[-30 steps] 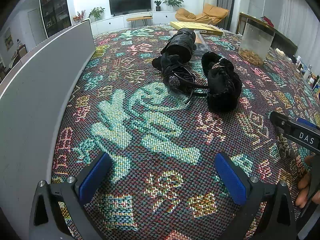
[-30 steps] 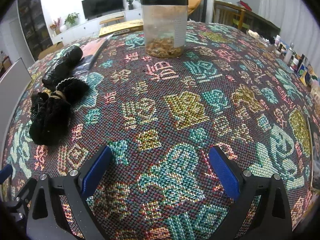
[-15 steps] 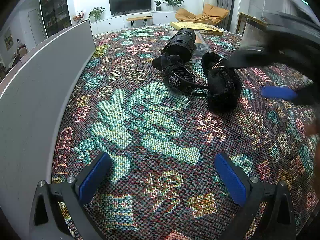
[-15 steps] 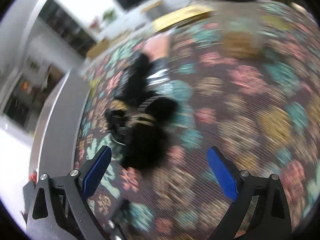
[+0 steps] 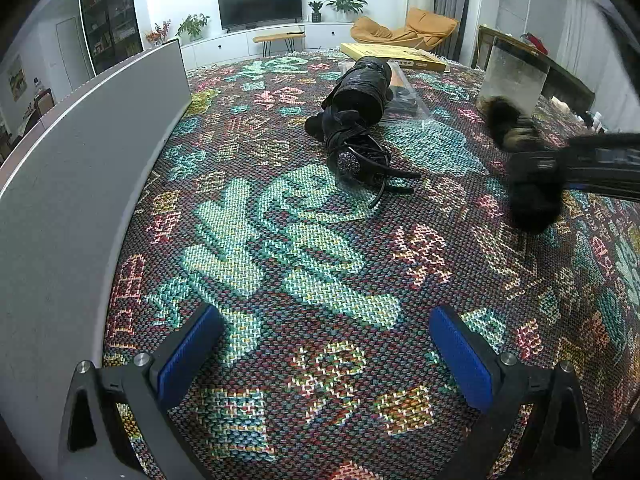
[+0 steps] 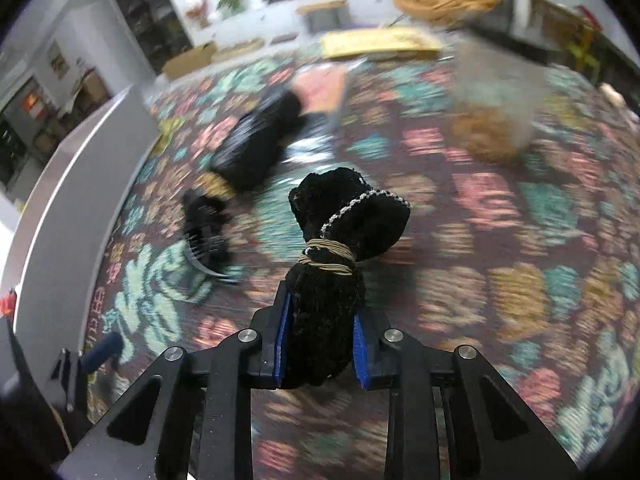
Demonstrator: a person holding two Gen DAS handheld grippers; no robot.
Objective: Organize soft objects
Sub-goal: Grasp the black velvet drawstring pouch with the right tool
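The black fuzzy bundle [image 6: 340, 264], a soft velvety thing cinched at its middle with a tan elastic band [image 6: 328, 258], is sitting between the blue pads of the right gripper [image 6: 320, 344], which is closing on its lower half; the pads are already pressing into the pile from both sides, so the grip looks secure. The tied top is poking out forward past the fingertips, probably because a hold low on the body keeps the floppy upper part from slipping free. In the left wrist view the same bundle [image 5: 528, 184] is hanging clear of the patterned woven cloth [image 5: 304, 248], blurred, under the dark bar of the right gripper [image 5: 576, 168]. Well apart from it, a black hair accessory with a sparkly ball [image 5: 356, 160] is lying on the cloth just in front of a shiny black roll [image 5: 360, 88]. A clear container [image 5: 512, 76] is standing further right. The left gripper [image 5: 324, 356] is hovering low over bare cloth with its jaws spread wide and nothing between them, seemingly waiting its turn beside the grey panel [image 5: 72, 200].
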